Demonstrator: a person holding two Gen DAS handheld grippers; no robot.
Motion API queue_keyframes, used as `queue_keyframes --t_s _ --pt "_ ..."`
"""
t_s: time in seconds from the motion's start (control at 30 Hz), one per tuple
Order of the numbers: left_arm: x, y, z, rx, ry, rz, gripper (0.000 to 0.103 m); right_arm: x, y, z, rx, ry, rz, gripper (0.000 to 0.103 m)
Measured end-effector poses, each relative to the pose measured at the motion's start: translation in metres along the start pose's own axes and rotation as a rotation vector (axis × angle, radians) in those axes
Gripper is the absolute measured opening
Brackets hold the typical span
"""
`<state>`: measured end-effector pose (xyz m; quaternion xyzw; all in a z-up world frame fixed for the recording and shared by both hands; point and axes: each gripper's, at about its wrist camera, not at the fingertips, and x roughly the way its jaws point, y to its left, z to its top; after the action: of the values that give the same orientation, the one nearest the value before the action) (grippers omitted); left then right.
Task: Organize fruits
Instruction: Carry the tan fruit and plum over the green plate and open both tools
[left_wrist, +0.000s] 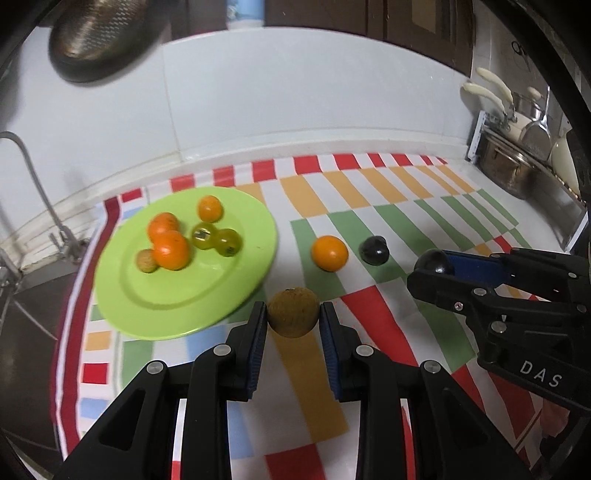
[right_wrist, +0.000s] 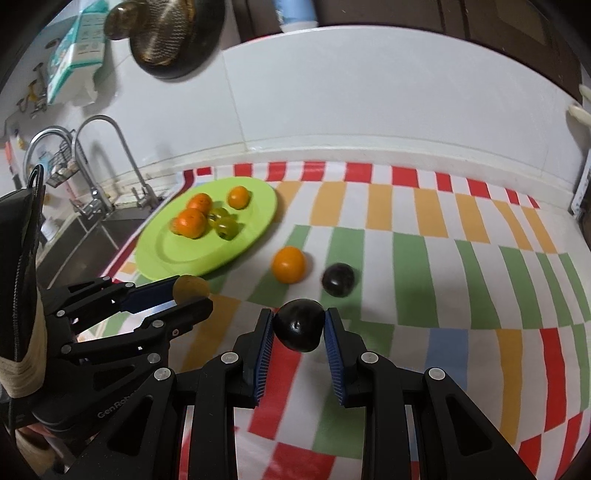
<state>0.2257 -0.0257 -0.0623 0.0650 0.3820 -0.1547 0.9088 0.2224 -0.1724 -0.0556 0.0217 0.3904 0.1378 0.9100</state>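
Note:
My left gripper is shut on a brown round fruit, just off the near edge of a green plate. The plate holds three oranges, two green grapes and another brown fruit. My right gripper is shut on a dark plum. It shows in the left wrist view at right. An orange and a second dark plum lie on the checked cloth beyond it. The left gripper shows at left with its brown fruit.
A colourful checked cloth covers the counter. A sink with taps is at the left. A rack with pots and utensils stands at the far right. A white tiled wall backs the counter.

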Motion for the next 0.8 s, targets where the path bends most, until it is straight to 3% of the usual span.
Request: queue_keyframes --t_s 0.5,0.8 --pt "-0.048 0.039 0.01 -0.038 -0.106 0.078 0.029 -0.02 0.048 0.025 -0.083 -0.087 0.073 0.029" --pt "-0.057 0.068 0.016 -0.059 -0.13 0.125 0.029 -0.009 0.07 0.044 -0.107 -0.103 0.106 0.029"
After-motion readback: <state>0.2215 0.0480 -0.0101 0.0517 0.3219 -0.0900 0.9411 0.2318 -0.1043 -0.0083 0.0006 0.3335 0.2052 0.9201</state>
